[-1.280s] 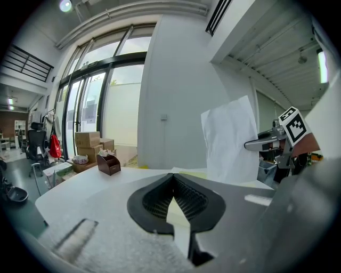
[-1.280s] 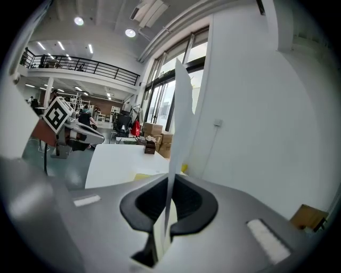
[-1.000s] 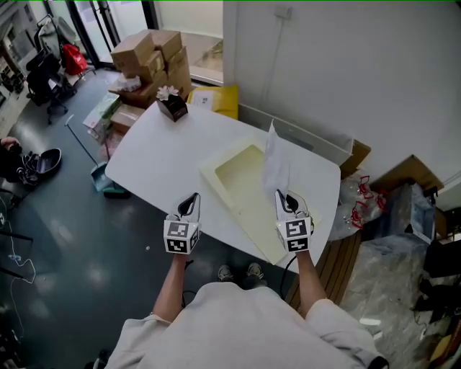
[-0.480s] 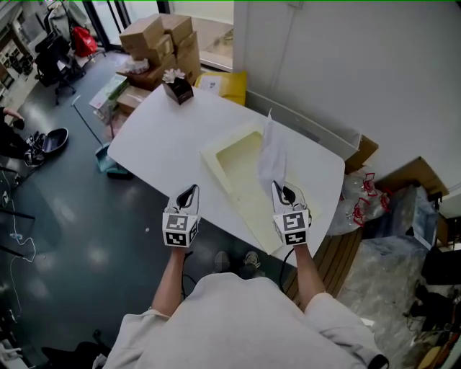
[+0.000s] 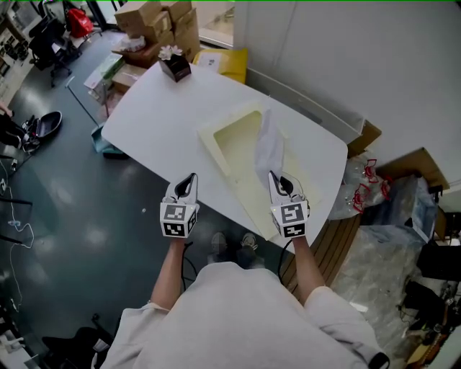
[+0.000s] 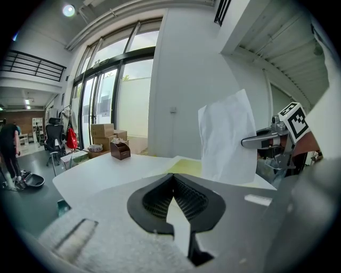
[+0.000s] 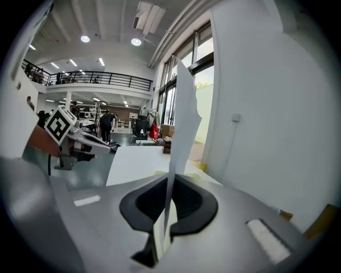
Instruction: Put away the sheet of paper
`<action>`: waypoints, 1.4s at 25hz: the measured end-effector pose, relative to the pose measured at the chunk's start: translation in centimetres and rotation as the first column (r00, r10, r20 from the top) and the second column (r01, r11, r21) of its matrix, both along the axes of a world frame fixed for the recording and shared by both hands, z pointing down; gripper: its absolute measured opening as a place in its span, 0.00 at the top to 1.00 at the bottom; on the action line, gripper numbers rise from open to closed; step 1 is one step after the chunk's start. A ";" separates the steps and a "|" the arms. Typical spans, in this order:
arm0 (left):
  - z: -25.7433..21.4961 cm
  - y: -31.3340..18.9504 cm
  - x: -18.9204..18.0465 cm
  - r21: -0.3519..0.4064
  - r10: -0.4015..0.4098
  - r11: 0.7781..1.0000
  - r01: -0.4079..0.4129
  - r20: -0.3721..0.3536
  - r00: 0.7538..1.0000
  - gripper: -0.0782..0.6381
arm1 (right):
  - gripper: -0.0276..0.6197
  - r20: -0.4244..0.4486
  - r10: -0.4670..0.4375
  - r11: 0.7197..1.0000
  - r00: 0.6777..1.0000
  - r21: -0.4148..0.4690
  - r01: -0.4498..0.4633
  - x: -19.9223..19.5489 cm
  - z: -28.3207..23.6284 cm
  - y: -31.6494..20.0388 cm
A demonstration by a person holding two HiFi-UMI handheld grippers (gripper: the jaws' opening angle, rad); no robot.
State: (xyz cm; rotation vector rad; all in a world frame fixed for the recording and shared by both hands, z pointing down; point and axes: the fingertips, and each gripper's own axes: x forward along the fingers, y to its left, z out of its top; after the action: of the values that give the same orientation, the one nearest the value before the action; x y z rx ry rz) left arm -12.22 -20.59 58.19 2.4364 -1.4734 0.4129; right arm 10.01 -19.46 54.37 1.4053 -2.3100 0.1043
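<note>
A white sheet of paper [image 5: 270, 146] stands upright, pinched at its lower edge by my right gripper [image 5: 279, 183], which is shut on it. It hangs over the near right side of a shallow pale yellow tray [image 5: 234, 148] on the white table [image 5: 158, 122]. The right gripper view has the paper [image 7: 184, 122] edge-on, rising from between my jaws [image 7: 169, 184]. My left gripper [image 5: 189, 183] hovers at the table's near edge, left of the tray, shut and holding nothing. From the left gripper [image 6: 173, 178] view, the paper [image 6: 229, 138] and the right gripper [image 6: 266, 139] are off to the right.
A brown tissue box [image 5: 175, 65] sits at the table's far corner. Cardboard boxes [image 5: 155, 14] and a yellow bag [image 5: 223, 63] lie beyond it on the floor. A white wall runs along the table's far right side. Plastic bags [image 5: 392, 209] and clutter fill the right.
The head camera has shifted, so the table sits higher and further left in view. Both grippers keep nearly the same places, and the paper stays upright over the tray.
</note>
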 end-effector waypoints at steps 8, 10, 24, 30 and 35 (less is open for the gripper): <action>2.2 0.8 0.1 -0.041 -0.014 0.999 0.014 -0.008 1.000 0.89 | 0.95 0.024 -0.022 0.999 0.999 -0.034 0.022 -0.7 1.7 0.3; 2.7 1.2 0.3 -0.053 -0.015 0.998 0.014 -0.008 1.000 0.89 | 0.95 0.044 -0.024 0.999 0.999 -0.042 0.026 -0.8 2.1 0.4; 3.6 1.5 0.5 -0.074 -0.010 0.997 0.010 0.007 1.000 0.89 | 0.95 0.559 0.265 0.938 0.786 -0.338 -0.076 1.8 7.4 0.2; 3.8 1.7 0.6 -0.085 -0.001 0.996 0.002 0.008 1.000 0.89 | 0.95 0.736 0.509 0.836 0.446 -0.547 -0.052 4.8 13.3 0.9; 3.9 1.7 0.3 -0.090 -0.001 0.996 0.002 0.017 1.000 0.89 | 0.95 0.717 0.610 0.761 0.337 -0.649 0.003 6.3 17.8 1.5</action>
State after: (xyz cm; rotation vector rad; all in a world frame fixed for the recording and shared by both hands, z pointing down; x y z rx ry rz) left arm -11.97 -18.86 62.13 2.3672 -1.4312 0.4904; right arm 16.30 -17.95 72.13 1.6431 -2.2435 2.0242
